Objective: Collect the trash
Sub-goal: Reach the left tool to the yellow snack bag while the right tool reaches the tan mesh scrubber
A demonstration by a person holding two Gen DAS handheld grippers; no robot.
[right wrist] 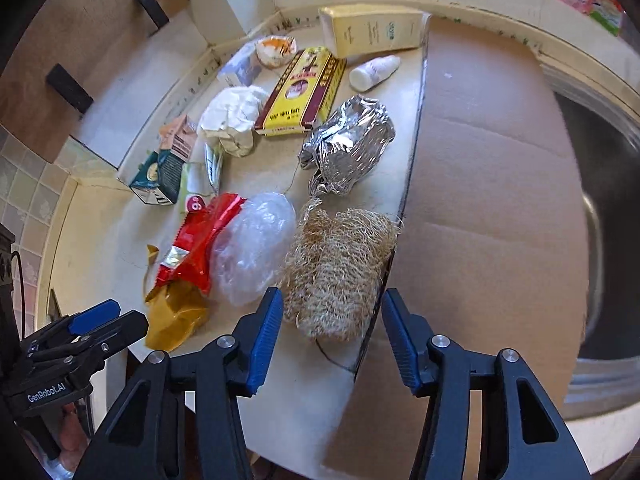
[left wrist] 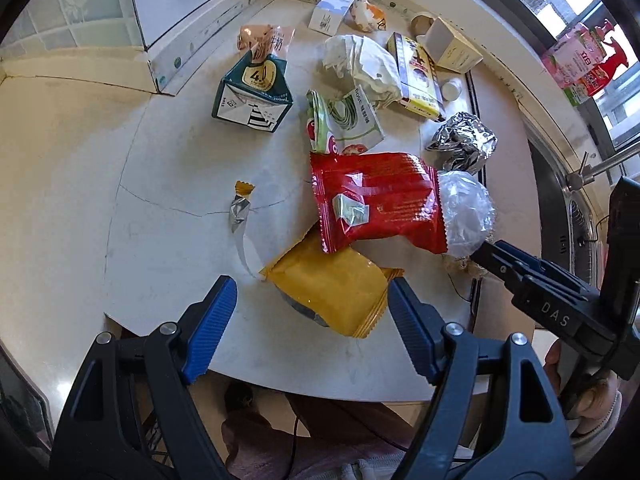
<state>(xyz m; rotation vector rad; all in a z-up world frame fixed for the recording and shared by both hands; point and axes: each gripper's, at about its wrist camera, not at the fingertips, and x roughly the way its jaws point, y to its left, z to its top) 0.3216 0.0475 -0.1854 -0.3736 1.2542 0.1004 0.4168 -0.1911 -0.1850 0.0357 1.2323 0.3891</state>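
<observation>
Trash lies scattered on a pale countertop point(left wrist: 160, 240). My left gripper point(left wrist: 310, 300) is open, its fingers on either side of a yellow snack wrapper point(left wrist: 332, 284), which also shows in the right wrist view point(right wrist: 176, 316). A red wrapper point(left wrist: 376, 200) overlaps it, next to a clear plastic ball point(left wrist: 466, 212). My right gripper point(right wrist: 330, 314) is open around the near end of a tan fibrous loofah scrubber point(right wrist: 340, 268). Crumpled foil point(right wrist: 348, 144), a milk carton point(left wrist: 254, 92), crumpled white paper point(left wrist: 360, 64) and a small candy wrapper point(left wrist: 242, 208) lie farther off.
A brown cardboard sheet point(right wrist: 492, 208) covers the counter to the right, with a steel sink point(right wrist: 612, 208) beyond it. A yellow-and-maroon box point(right wrist: 304, 92), a cream box point(right wrist: 372, 30) and a small white bottle point(right wrist: 374, 72) lie at the back. The counter edge is close below both grippers.
</observation>
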